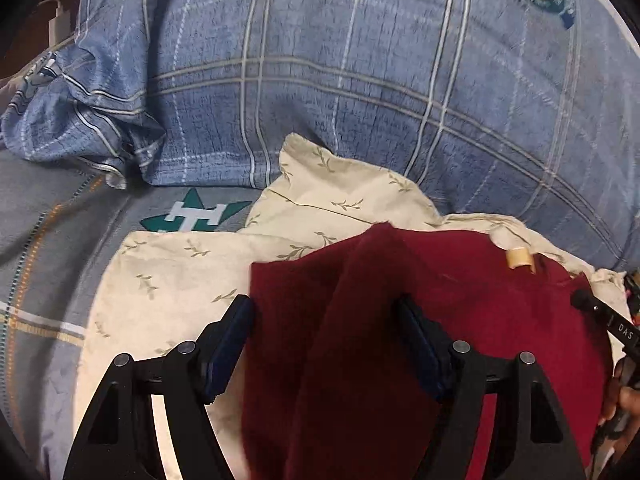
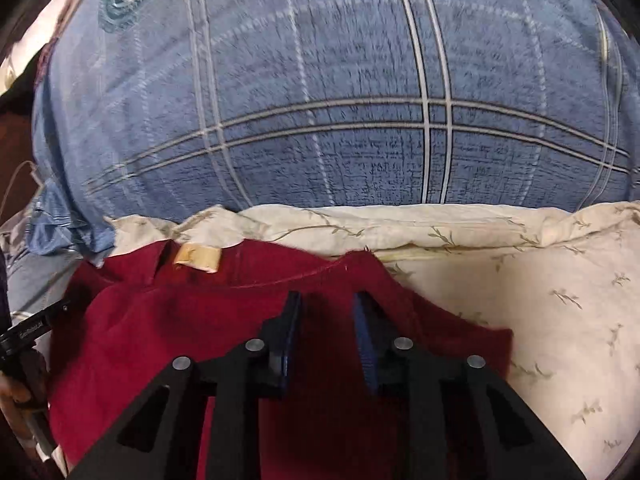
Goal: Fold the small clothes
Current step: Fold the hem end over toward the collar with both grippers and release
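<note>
A dark red garment (image 1: 400,320) with a tan neck label (image 1: 519,258) lies spread on a cream cloth with a leaf print (image 1: 180,272). My left gripper (image 1: 324,312) hovers over the garment's left part, jaws wide open, red fabric showing beneath and between the pads without being pinched. In the right wrist view the same garment (image 2: 160,320) and label (image 2: 198,258) appear. My right gripper (image 2: 328,300) sits just below the neckline edge, jaws narrowly apart, with red cloth visible in the gap and nothing clamped.
A large blue plaid pillow (image 1: 360,80) bulges just behind the garment, also filling the right wrist view (image 2: 320,100). Crumpled blue bedding (image 1: 80,120) lies at the left. A hand (image 1: 620,396) and part of the other gripper (image 1: 604,316) show at the right edge.
</note>
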`<state>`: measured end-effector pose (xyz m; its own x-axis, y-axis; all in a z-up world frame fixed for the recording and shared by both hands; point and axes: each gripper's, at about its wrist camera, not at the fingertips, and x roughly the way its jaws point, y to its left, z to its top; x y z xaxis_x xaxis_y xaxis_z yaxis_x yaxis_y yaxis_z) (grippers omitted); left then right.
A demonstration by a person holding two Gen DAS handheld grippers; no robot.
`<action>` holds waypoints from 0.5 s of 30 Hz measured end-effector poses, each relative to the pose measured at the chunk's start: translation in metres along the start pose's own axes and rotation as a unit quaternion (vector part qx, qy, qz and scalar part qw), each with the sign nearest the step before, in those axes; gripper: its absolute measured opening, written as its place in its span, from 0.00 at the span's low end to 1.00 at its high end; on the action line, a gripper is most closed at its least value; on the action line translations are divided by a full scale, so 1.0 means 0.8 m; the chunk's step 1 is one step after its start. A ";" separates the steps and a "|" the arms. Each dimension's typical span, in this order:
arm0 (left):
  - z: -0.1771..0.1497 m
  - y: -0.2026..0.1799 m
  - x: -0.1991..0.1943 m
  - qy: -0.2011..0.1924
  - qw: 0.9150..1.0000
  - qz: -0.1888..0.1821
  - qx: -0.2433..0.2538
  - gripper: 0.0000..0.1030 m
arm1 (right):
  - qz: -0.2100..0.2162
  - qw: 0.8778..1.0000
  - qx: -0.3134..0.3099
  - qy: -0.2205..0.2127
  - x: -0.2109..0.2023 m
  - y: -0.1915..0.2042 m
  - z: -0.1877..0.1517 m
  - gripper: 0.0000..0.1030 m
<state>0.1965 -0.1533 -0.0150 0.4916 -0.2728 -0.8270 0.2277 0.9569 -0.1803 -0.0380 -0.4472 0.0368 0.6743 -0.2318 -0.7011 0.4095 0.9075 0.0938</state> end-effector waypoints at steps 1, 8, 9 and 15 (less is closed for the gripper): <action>-0.002 0.005 -0.009 -0.001 1.000 -0.007 0.000 0.68 | 0.008 1.000 0.002 -0.001 -0.012 -0.001 -0.004 0.29; -0.053 0.050 -0.093 -0.020 0.997 -0.072 0.028 0.70 | 0.042 0.999 -0.018 -0.025 -0.132 -0.011 -0.079 0.55; -0.063 0.055 -0.099 -0.017 0.996 -0.080 0.029 0.70 | 0.044 0.999 -0.016 -0.022 -0.139 -0.017 -0.088 0.55; -0.127 0.063 -0.109 0.045 0.989 -0.132 0.043 0.70 | 0.044 0.999 0.010 0.001 -0.162 -0.031 -0.148 0.55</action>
<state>0.0797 -0.0715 -0.0065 0.3291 -0.4990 -0.8017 0.4113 0.8399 -0.3540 -0.2085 -0.3978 0.0419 0.7072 -0.1515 -0.6906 0.3618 0.9168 0.1694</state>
